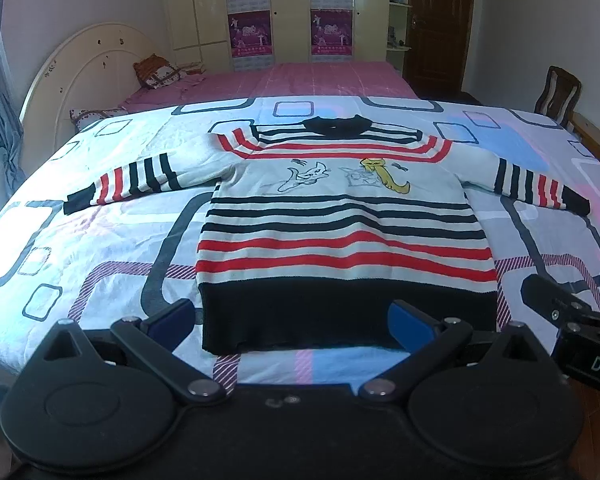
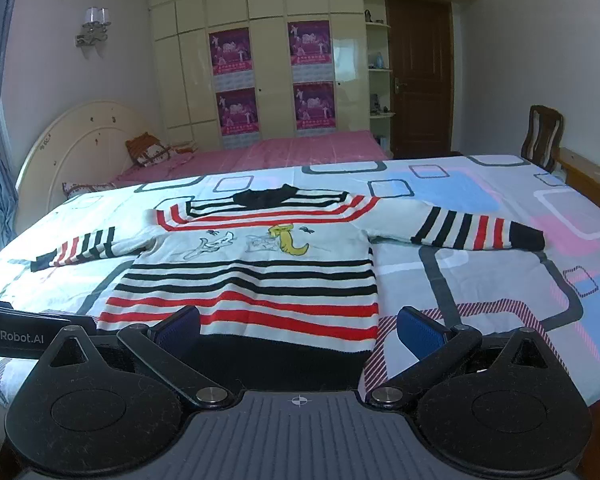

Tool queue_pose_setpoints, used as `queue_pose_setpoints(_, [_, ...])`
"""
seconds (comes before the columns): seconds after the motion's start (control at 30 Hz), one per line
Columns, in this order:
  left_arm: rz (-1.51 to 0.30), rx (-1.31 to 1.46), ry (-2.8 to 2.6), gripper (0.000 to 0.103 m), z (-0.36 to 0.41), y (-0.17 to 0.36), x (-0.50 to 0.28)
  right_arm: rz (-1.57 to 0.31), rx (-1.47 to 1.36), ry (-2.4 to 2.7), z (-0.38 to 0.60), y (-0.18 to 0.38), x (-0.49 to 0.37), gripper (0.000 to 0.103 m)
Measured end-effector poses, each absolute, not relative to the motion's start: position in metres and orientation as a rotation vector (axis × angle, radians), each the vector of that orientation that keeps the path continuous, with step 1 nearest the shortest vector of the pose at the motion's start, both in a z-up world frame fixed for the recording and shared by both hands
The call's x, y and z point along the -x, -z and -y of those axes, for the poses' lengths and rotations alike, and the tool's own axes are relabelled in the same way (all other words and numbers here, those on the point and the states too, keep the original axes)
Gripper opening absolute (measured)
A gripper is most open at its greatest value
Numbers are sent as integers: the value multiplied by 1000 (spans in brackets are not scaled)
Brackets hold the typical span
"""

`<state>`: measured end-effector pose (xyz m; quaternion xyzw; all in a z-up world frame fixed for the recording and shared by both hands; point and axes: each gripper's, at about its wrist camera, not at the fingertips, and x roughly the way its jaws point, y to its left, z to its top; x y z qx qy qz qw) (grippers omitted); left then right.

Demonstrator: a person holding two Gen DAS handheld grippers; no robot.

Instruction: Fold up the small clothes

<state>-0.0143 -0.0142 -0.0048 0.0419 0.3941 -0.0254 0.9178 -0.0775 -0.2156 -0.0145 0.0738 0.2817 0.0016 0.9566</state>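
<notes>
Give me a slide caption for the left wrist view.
Open left gripper at the black hem of a striped sweater spread flat, sleeves out, on the bed.

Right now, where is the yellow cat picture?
The yellow cat is on the chest of the striped sweater, right of the grey cat drawing in both views, below the black collar.

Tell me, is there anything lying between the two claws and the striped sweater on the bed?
Nothing visible is in the way. The sweater lies flat on the bedsheet, sleeves spread. The left claw and the right claw are both open at its black hem, with only bare sheet beside them.
</notes>
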Motion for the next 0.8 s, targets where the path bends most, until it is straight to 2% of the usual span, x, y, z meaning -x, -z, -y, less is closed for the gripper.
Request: queue_pose_setpoints(0.8, [-833, -88, 50, 103, 15, 7, 7, -576, -159, 3, 218, 19, 72, 103])
